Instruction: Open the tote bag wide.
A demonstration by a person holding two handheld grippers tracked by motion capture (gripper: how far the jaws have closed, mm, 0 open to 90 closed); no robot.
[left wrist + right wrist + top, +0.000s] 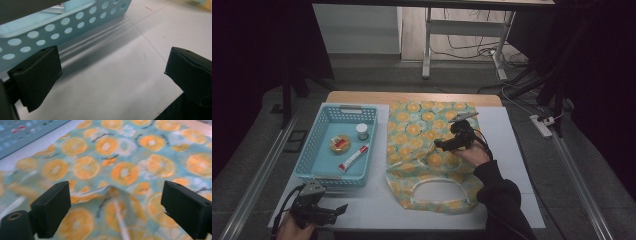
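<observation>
Jaws apart on right gripper (115, 207), above orange-print bag (120, 170); raised fold lies between them, unpinched. Left gripper (112, 82) jaws apart, beside basket (70, 22); high view shows items inside.

Blue perforated basket (324, 165) on white table (372, 205) — holds small jar (362, 131), round tin (340, 144), tube (354, 157).
</observation>
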